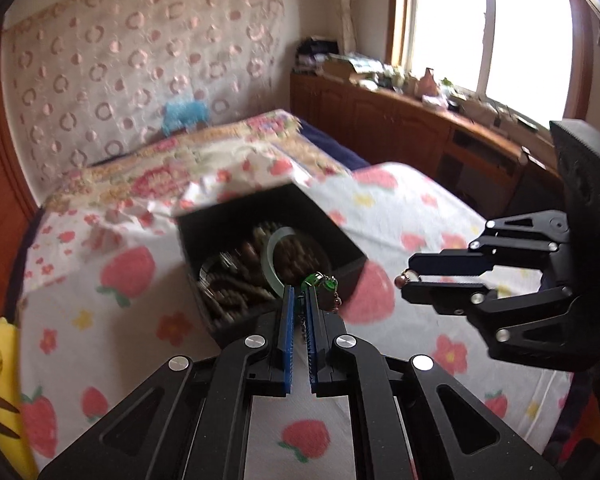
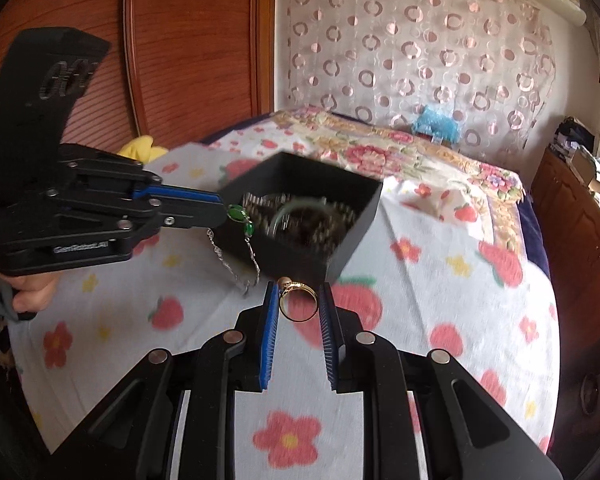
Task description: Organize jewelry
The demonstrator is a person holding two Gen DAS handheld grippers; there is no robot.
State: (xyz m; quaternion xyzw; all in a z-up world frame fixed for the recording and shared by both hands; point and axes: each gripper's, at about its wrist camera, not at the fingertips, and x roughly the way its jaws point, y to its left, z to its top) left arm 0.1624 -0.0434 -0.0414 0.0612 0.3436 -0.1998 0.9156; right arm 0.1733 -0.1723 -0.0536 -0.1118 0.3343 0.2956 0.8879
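A black open box (image 1: 340, 236) (image 2: 360, 200) sits on the strawberry-print bedsheet and holds beaded bracelets and a pale jade bangle (image 1: 274, 258) (image 2: 296, 210). My left gripper (image 1: 299, 294) (image 2: 224, 210) is shut on a silver chain necklace with green stones (image 1: 320, 282) (image 2: 242, 220), held just in front of the box; the chain hangs down. My right gripper (image 2: 298, 300) (image 1: 406, 278) is shut on a gold ring (image 2: 298, 300) with a pearl, held near the box's front corner, above the sheet.
The bed (image 2: 440, 280) has a floral quilt (image 1: 220, 160) at the far side and a blue item (image 1: 184, 116) by the curtain. A yellow plush (image 1: 0, 380) lies at the left. A wooden cabinet (image 1: 420, 128) with clutter runs under the window.
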